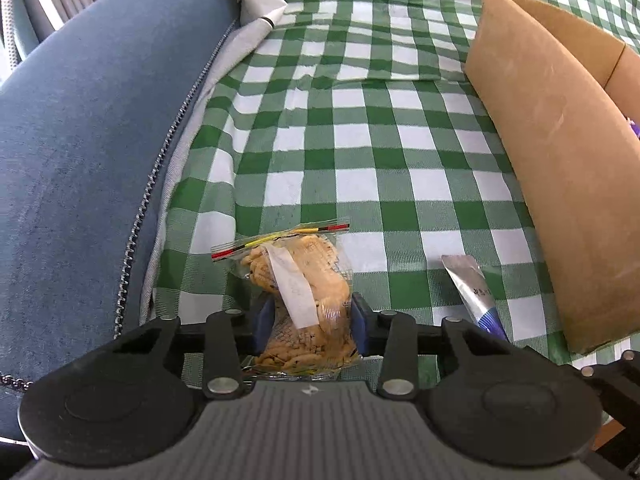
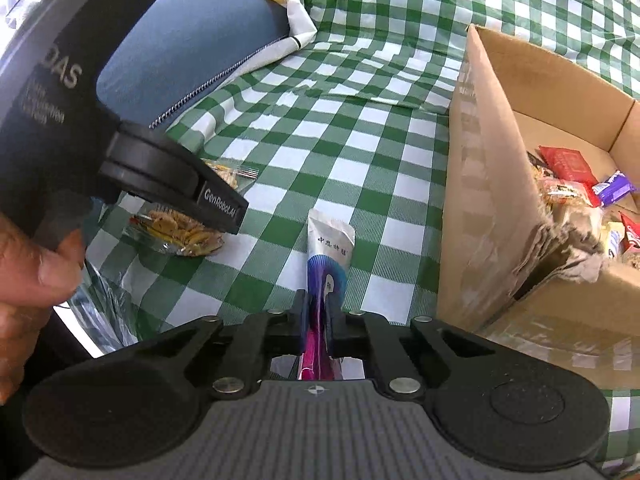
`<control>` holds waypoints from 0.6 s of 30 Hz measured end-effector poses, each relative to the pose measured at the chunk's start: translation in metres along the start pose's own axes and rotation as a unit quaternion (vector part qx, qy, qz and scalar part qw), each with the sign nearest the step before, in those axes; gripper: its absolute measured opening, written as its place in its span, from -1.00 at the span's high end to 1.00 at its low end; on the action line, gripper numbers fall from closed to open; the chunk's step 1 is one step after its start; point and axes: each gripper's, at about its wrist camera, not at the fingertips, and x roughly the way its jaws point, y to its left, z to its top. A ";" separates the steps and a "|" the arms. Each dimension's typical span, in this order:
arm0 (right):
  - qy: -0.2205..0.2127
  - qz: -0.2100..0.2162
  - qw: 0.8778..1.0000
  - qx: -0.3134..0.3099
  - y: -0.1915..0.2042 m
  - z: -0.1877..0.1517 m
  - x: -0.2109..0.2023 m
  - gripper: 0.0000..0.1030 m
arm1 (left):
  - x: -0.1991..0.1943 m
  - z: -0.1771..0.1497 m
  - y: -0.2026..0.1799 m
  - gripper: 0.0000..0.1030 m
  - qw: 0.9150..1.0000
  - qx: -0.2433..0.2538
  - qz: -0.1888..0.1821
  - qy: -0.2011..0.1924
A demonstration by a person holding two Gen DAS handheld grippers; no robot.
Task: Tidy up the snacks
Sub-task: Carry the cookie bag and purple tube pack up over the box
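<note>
Covering the table, a green-checked cloth [image 1: 360,152] bears both clenched grippers: left [image 1: 312,320] apparently on cookies [image 1: 304,280], right [image 2: 316,320] on sachet [image 2: 330,248].

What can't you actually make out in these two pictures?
- Cardboard box: in the left wrist view its near wall hides the contents; the picture's edge cuts it off.
- Silver sachet: in the right wrist view its lower end is hidden between the right tongs; the print is too small to read.
- Bag of crackers: the left tongs cover its bottom in the left wrist view; the label is blurred.
</note>
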 end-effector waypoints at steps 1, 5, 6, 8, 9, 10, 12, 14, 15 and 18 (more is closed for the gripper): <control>-0.003 0.002 1.000 0.001 0.000 0.001 -0.002 0.85 | -0.002 0.000 0.000 0.17 1.000 -0.001 0.002 -0.003; -0.016 0.007 1.000 0.003 -0.002 0.004 -0.009 0.86 | -0.009 0.000 0.000 0.23 1.000 -0.008 0.011 -0.023; -0.021 0.008 1.000 0.004 -0.003 0.005 -0.012 0.86 | -0.012 0.000 0.001 0.23 0.999 -0.011 0.013 -0.029; -0.030 0.011 0.999 0.006 -0.004 0.007 -0.017 0.87 | -0.017 0.000 0.001 0.25 0.999 -0.013 0.019 -0.043; -0.036 0.013 0.999 0.007 -0.005 0.009 -0.020 0.87 | -0.020 0.000 0.001 0.25 0.998 -0.013 0.022 -0.050; -0.042 0.015 0.999 0.006 -0.005 0.010 -0.023 0.87 | -0.021 0.001 0.000 0.25 0.998 -0.013 0.025 -0.056; -0.052 0.019 0.998 0.005 -0.005 0.014 -0.027 0.88 | -0.026 0.001 -0.001 0.25 0.997 -0.016 0.031 -0.068; -0.068 0.021 0.997 0.004 -0.005 0.017 -0.035 0.88 | -0.031 0.001 -0.001 0.26 0.996 -0.019 0.034 -0.081; -0.078 0.021 0.997 0.003 -0.005 0.018 -0.039 0.88 | -0.034 0.001 -0.001 0.26 0.995 -0.021 0.036 -0.088; -0.109 0.021 0.994 0.000 -0.007 0.022 -0.051 0.88 | -0.043 0.001 -0.002 0.26 0.993 -0.025 0.044 -0.110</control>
